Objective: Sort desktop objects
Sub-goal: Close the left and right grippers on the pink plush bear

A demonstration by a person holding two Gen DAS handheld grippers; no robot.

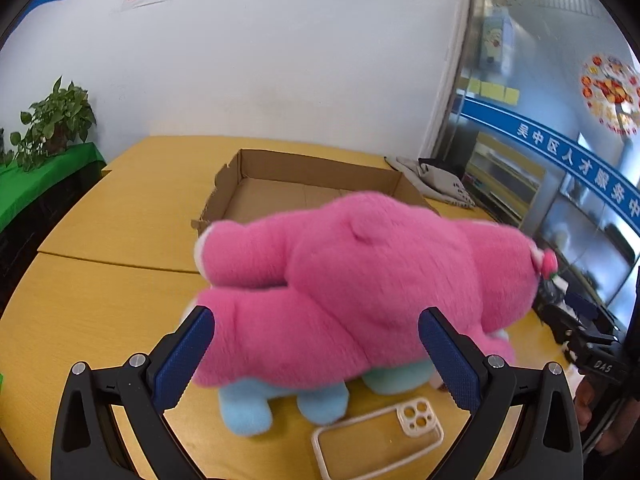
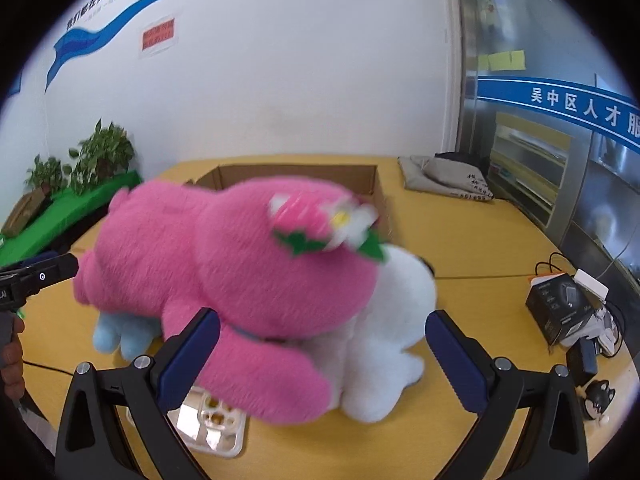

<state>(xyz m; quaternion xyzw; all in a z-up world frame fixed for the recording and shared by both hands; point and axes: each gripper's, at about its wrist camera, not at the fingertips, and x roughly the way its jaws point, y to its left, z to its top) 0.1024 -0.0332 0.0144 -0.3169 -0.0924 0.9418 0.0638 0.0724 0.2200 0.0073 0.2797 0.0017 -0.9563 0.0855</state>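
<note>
A big pink plush toy (image 1: pixel 360 280) (image 2: pixel 224 272) with a strawberry-flower ornament lies blurred on top of a light blue plush (image 1: pixel 248 408) (image 2: pixel 116 332) and a white plush (image 2: pixel 384 340). My left gripper (image 1: pixel 318 356) has its blue pads wide apart on either side of the pink toy's legs. My right gripper (image 2: pixel 322 360) is spread just as wide around the toy's head end and the white plush. A clear phone case (image 1: pixel 376 436) (image 2: pixel 212 428) lies on the table below. Behind the pile stands an open cardboard box (image 1: pixel 312 164) (image 2: pixel 296 172).
The yellow wooden table (image 1: pixel 120 220) ends at a white wall. A grey cloth bag (image 1: pixel 436 184) (image 2: pixel 444 180) lies at the back right. A black box (image 2: pixel 560 304), cables and a small black figurine (image 2: pixel 596 396) sit at the right. Potted plants (image 1: pixel 56 120) stand on a green shelf at the left.
</note>
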